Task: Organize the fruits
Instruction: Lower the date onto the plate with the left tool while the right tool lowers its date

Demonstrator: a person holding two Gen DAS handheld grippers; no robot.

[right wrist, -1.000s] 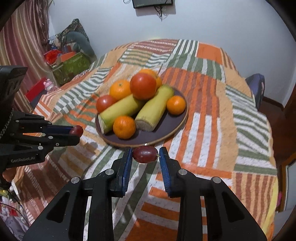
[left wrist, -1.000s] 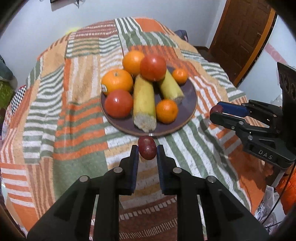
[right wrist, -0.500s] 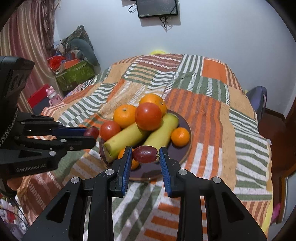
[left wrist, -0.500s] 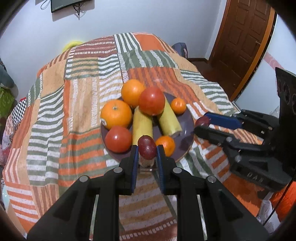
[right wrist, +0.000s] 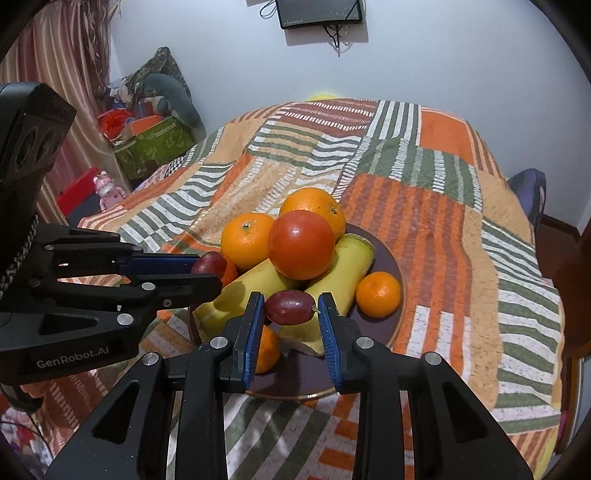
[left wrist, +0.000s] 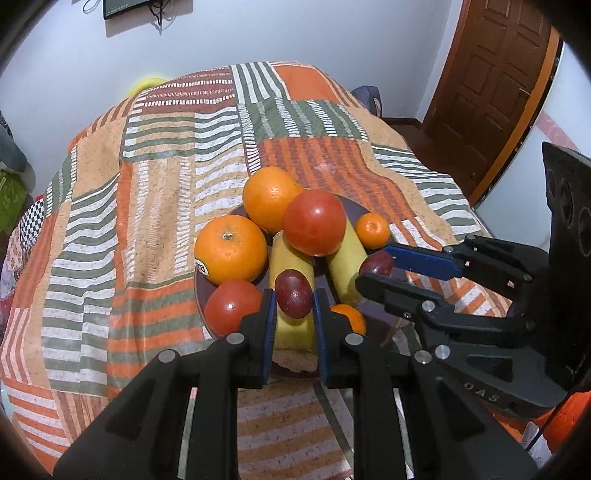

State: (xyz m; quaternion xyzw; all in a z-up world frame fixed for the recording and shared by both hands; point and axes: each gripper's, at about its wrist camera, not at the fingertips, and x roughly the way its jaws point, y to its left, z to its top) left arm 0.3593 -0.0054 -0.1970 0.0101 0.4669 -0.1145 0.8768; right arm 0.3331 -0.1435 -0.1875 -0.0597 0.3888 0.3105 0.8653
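A dark round plate (right wrist: 388,258) (left wrist: 201,291) on the patchwork cloth carries oranges (left wrist: 231,249), tomatoes (left wrist: 314,227), two banana pieces (right wrist: 255,286) and small tangerines (right wrist: 377,294). My left gripper (left wrist: 294,301) is shut on a dark red grape (left wrist: 293,298), hovering over the plate's near side above a banana piece. My right gripper (right wrist: 291,308) is shut on a second red grape (right wrist: 290,307), held lengthwise over the plate. Each gripper shows in the other's view, the right gripper (left wrist: 376,266) on the right and the left gripper (right wrist: 207,269) on the left, both with their grapes.
The striped patchwork cloth (left wrist: 155,192) covers a rounded table. A wooden door (left wrist: 495,92) stands at the right. A green box and clutter (right wrist: 155,136) sit by the curtain on the left. A screen (right wrist: 319,13) hangs on the white wall.
Both grippers have carried their grapes forward from the near edge to over the plate. The plate and fruit now lie lower and closer in both views.
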